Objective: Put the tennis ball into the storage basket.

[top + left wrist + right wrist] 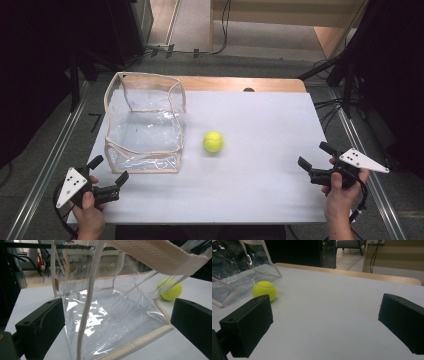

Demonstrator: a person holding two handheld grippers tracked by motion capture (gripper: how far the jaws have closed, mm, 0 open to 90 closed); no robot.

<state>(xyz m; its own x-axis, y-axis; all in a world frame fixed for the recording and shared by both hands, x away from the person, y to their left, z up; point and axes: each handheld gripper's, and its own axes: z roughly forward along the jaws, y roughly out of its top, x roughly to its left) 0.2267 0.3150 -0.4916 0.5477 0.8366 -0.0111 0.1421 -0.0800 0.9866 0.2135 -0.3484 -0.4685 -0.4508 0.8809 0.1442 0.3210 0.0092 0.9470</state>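
Note:
A clear plastic bag with beige trim stands open-topped on the left of the white table. A yellow tennis ball lies just right of it, apart from it. My left gripper is open near the bag's front left corner; in the left gripper view the bag stands close before the jaws, with the ball behind it. My right gripper is open at the table's right edge, well away from the ball, and the bag shows at far left.
A wooden strip of the table shows along the far edge. Dark stands and cables crowd the right side, and metal rails run along the left. Open white surface lies between the ball and my right gripper.

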